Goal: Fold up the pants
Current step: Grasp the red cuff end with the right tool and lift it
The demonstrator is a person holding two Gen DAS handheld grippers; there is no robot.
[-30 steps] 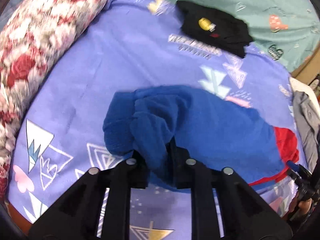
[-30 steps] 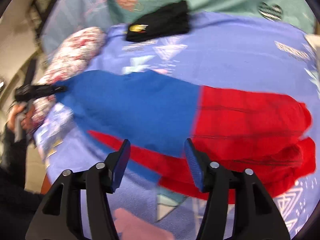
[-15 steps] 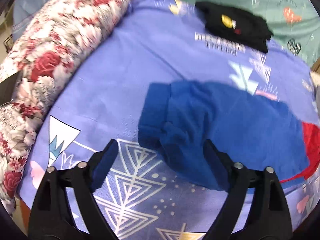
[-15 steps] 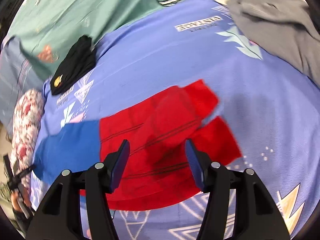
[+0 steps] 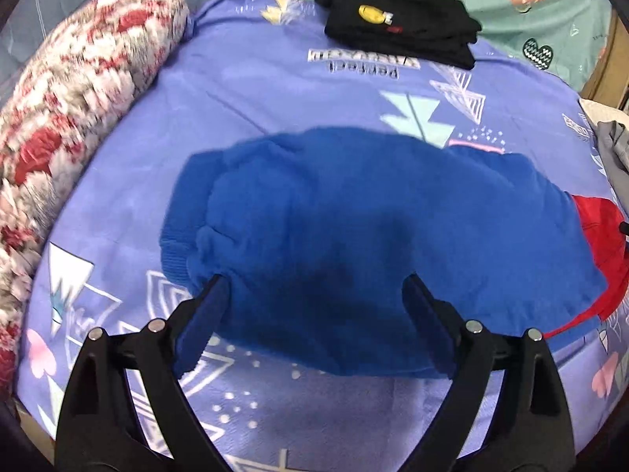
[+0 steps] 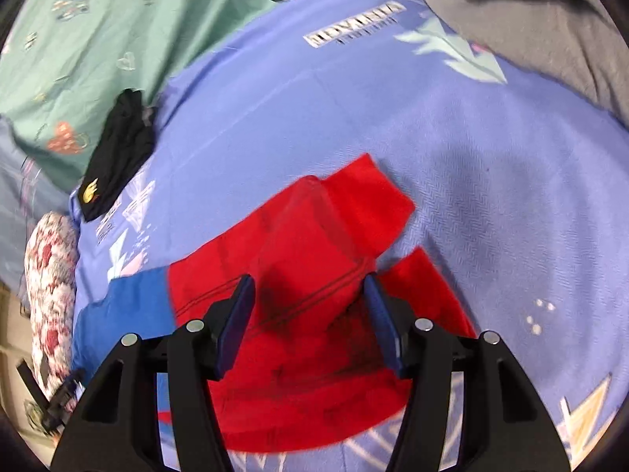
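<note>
Lying flat on the purple patterned bedsheet [image 5: 243, 90], the pants [image 5: 354, 236] show a blue half at the left side and a red half [image 6: 314, 244] at the right. Left gripper [image 5: 314, 295] spread wide, holding nothing, fingers straddling the blue end. Right gripper [image 6: 308, 295] also parted and empty over the red part; contact with the cloth possibly none, view blurred. Folded black garment [image 5: 401, 23] lies well apart near the green sheet [image 6: 118, 31]. Floral pillow [image 5: 78, 118] at the left edge, grey clothing [image 6: 530, 19] at the right.
</note>
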